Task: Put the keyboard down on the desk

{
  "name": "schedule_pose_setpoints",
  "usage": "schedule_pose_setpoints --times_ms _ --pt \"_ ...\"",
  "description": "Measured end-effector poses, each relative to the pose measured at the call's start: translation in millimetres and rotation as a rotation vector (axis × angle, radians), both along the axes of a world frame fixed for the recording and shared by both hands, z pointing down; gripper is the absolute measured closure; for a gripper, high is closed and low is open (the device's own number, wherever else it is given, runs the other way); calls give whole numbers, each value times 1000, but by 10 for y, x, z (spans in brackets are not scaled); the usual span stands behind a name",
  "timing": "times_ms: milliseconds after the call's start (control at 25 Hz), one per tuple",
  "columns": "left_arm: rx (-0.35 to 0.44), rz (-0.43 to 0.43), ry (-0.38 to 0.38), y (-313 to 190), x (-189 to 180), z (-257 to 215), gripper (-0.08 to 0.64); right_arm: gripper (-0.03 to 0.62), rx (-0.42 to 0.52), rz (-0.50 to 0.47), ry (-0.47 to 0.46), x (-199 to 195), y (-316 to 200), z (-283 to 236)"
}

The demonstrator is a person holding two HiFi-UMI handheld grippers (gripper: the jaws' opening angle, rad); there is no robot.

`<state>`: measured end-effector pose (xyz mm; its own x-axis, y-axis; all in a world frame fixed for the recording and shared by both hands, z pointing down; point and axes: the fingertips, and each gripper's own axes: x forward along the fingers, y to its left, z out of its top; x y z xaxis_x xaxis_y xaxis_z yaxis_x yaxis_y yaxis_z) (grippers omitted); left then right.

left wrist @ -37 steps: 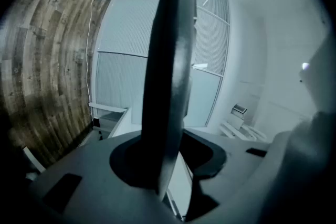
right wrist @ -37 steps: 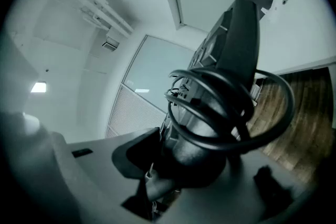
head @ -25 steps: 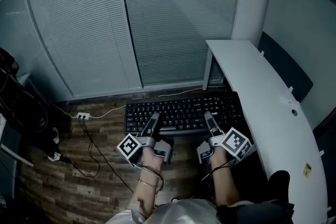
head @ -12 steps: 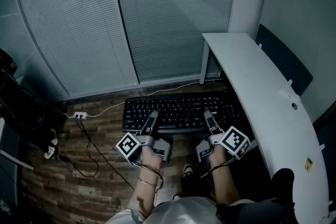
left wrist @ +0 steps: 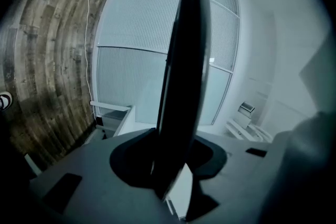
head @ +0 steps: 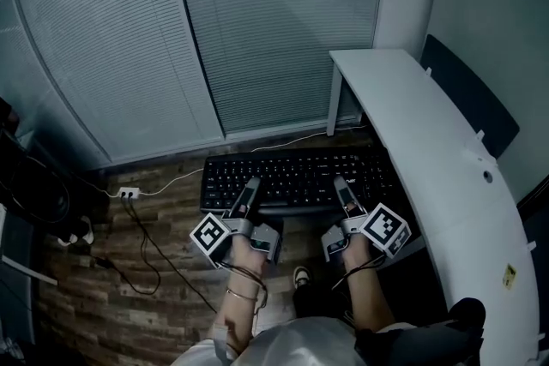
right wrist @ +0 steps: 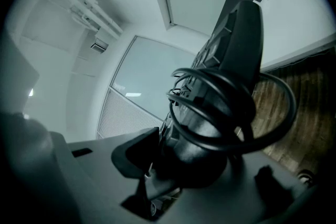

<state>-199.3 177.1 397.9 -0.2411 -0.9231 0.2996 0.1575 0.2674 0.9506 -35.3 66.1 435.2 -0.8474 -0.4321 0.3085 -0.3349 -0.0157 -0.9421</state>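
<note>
A black keyboard (head: pixel 296 178) hangs in the air above the wooden floor, keys up, left of the white curved desk (head: pixel 429 159). My left gripper (head: pixel 249 189) is shut on its near edge at the left, my right gripper (head: pixel 341 188) on its near edge at the right. In the left gripper view the keyboard (left wrist: pixel 184 81) stands edge-on as a dark slab between the jaws. In the right gripper view the keyboard (right wrist: pixel 241 44) is clamped with its coiled black cable (right wrist: pixel 231 107) looped in front of the jaws.
A white power strip (head: pixel 129 193) with cables lies on the wooden floor (head: pixel 129 287) at the left. Window blinds (head: pixel 257 30) fill the far wall. A dark panel (head: pixel 467 99) stands behind the desk. A shoe (head: pixel 300 277) shows below the keyboard.
The view has shifted slightly; the keyboard and both grippers keep their grip and sit a little closer to the desk's near end. The shoe has come into view.
</note>
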Motion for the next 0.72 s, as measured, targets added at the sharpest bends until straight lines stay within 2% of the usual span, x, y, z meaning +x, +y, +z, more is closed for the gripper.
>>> schedule_pose_setpoints --times_ms 320,720 --pt "35 18 17 -11 -28 120 440 466 24 26 -9 -3 20 92" --pt "28 82 11 -86 -79 206 443 466 30 71 -25 -18 20 180"
